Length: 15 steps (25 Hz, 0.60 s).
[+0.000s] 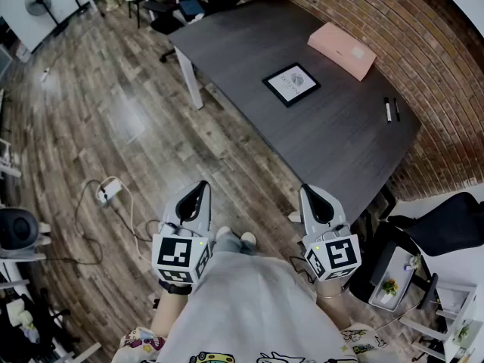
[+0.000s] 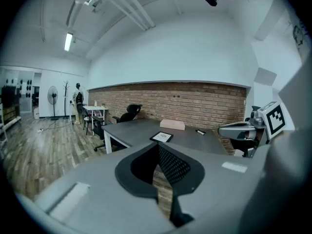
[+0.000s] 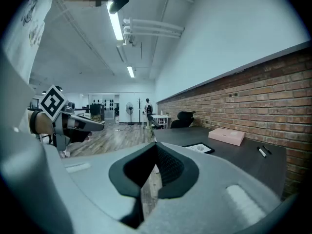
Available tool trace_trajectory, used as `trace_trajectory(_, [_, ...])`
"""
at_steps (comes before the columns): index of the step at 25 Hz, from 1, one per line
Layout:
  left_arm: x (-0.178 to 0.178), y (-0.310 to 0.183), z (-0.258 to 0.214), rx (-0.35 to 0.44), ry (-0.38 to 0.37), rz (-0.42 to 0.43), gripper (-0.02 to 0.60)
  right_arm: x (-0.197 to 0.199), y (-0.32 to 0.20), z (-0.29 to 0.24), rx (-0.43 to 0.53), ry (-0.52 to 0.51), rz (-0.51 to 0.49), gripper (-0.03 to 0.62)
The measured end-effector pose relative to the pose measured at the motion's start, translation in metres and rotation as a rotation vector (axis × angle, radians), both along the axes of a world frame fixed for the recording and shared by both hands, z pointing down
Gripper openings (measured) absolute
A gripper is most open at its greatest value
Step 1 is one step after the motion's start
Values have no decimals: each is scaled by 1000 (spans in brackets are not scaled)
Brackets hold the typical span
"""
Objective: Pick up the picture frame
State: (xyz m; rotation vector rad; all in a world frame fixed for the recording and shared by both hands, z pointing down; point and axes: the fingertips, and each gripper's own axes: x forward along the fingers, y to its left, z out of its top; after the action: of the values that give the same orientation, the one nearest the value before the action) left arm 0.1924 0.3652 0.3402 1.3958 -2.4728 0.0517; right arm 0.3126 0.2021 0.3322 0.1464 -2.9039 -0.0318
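The picture frame (image 1: 291, 83), black-edged with a white print, lies flat on the dark grey table (image 1: 333, 142). It shows small in the left gripper view (image 2: 161, 137) and in the right gripper view (image 3: 200, 148). My left gripper (image 1: 201, 187) hangs shut over the wooden floor, well short of the table. My right gripper (image 1: 306, 191) is also shut, near the table's front edge. Nothing is held by either. In each gripper view the jaws meet, the left gripper (image 2: 157, 147) and the right gripper (image 3: 155, 147) both pointing toward the table.
A pink box (image 1: 342, 50) lies beyond the frame near the brick wall. Two markers (image 1: 392, 110) rest at the table's right. A black office chair (image 1: 446, 229) stands right of me, another chair (image 1: 181, 10) at the table's far end. A power strip with cable (image 1: 110, 190) lies on the floor.
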Motion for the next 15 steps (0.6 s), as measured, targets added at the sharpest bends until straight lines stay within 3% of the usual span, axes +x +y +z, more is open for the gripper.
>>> trace_trajectory(9, [19,13,-1,28,2,-54,28,12,8,-3,-47,-40,-47,3])
trace_trajectory(15, [6,21,6,27,24,-89,48,-11,18,7,-83,3,-119,80])
